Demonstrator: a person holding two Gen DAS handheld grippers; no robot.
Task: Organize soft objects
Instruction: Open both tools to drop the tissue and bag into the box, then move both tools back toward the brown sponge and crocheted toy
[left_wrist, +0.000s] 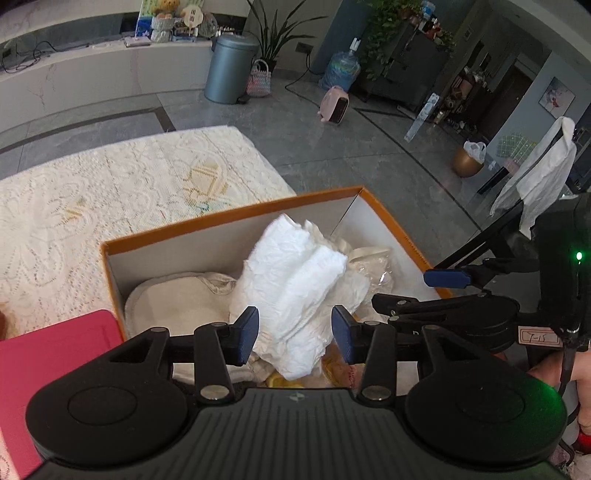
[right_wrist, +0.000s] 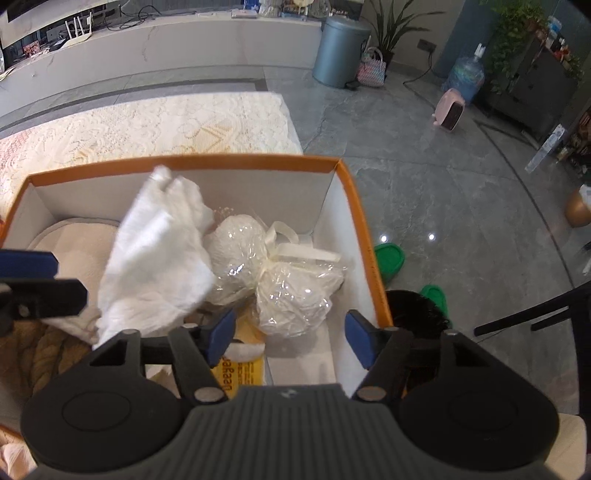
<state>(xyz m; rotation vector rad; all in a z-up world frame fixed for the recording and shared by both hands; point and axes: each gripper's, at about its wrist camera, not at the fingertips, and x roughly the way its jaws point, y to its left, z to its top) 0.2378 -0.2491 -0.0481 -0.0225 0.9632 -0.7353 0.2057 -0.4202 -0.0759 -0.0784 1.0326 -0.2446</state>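
Box (left_wrist: 236, 218), orange rim, sits on lace-covered worktop (left_wrist: 110, 192), holds soft things. White cloth (left_wrist: 295, 295) lies loose in middle of box, between flat pad (left_wrist: 166, 291) at left and 2 wrapped bundles (right_wrist: 295, 291) at right. Left claw (left_wrist: 294, 338) open, empty, just above cloth. Right claw (right_wrist: 290, 338) open, empty, over bundles. Risk: cloth bunched high, may spill over rim; slick wrap may slip from pinch.

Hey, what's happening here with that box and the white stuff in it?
A person holds a gripper in each hand above an orange box on a table. Both the left gripper and right gripper are open and hold nothing. In the box lie a crumpled white cloth, a cream pad and two plastic-wrapped bundles.
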